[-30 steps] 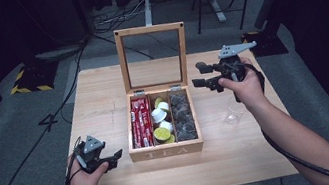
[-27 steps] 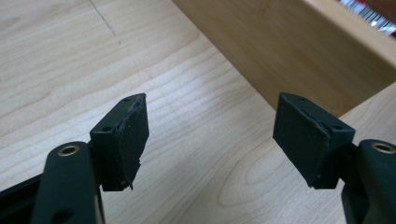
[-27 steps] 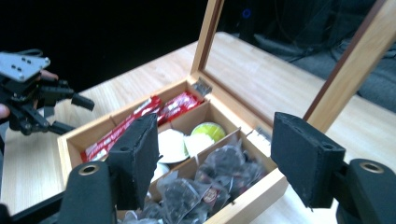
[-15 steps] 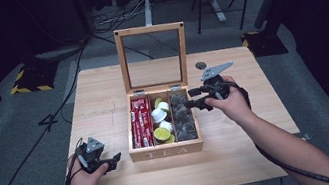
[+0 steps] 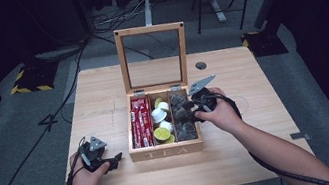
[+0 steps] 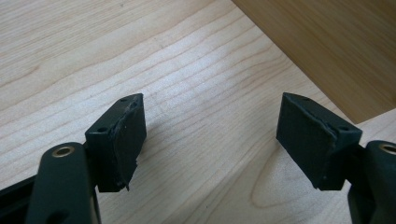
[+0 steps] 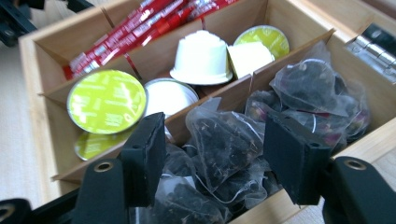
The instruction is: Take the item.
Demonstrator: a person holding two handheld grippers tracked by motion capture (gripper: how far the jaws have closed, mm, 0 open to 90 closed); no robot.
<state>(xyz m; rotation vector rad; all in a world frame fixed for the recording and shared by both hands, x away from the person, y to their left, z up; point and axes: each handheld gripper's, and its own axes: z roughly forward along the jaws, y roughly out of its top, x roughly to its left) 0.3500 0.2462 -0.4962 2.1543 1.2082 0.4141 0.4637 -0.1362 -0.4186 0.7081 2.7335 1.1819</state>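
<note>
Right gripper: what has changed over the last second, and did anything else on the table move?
The right gripper came down from above the table's right side to the tea box's right compartment. Its jaws have just been opening and straddle a clear tea bag without pressing on it; nothing is gripped. The left gripper stayed open by the box's left front corner; box, lid and contents are unchanged.

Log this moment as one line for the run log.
right tool: open, jaws just opening, over tea bags in right compartment | left tool: open, empty, over table | tea box: lid up
</note>
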